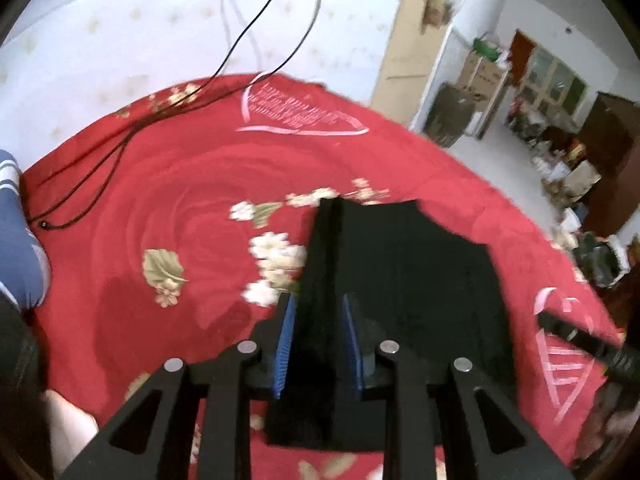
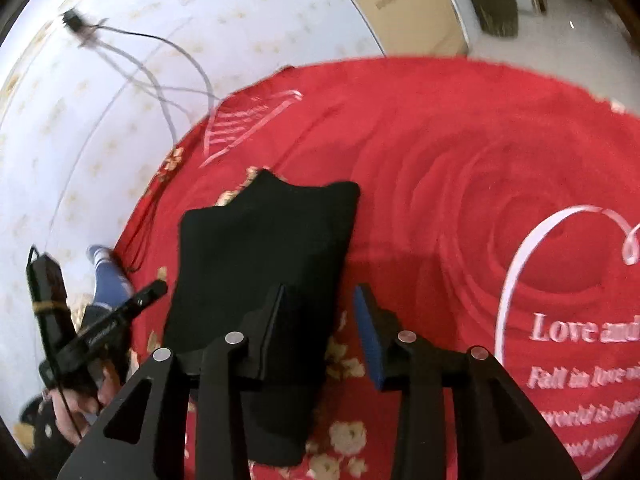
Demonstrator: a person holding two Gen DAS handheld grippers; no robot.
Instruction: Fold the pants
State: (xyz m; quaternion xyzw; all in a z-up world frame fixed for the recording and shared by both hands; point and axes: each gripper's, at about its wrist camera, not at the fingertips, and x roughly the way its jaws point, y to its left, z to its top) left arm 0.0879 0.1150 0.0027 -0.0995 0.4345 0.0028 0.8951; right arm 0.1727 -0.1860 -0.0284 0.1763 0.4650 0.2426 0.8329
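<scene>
The black pants (image 1: 408,276) lie folded on the red blanket (image 1: 160,184). In the left wrist view a raised fold of the pants runs between the blue pads of my left gripper (image 1: 318,312), which is closed on it. In the right wrist view the pants (image 2: 260,248) lie mostly left of centre. My right gripper (image 2: 320,300) stands open above the pants' right edge, with nothing between its fingers. The left gripper's black body (image 2: 116,320) shows at the left there.
The red blanket carries white flowers (image 1: 276,260) and heart prints (image 2: 560,264). Black cables (image 1: 100,168) trail over its far left. A person's blue sock (image 1: 16,240) sits at the left edge. A cluttered room (image 1: 560,128) lies beyond the far right.
</scene>
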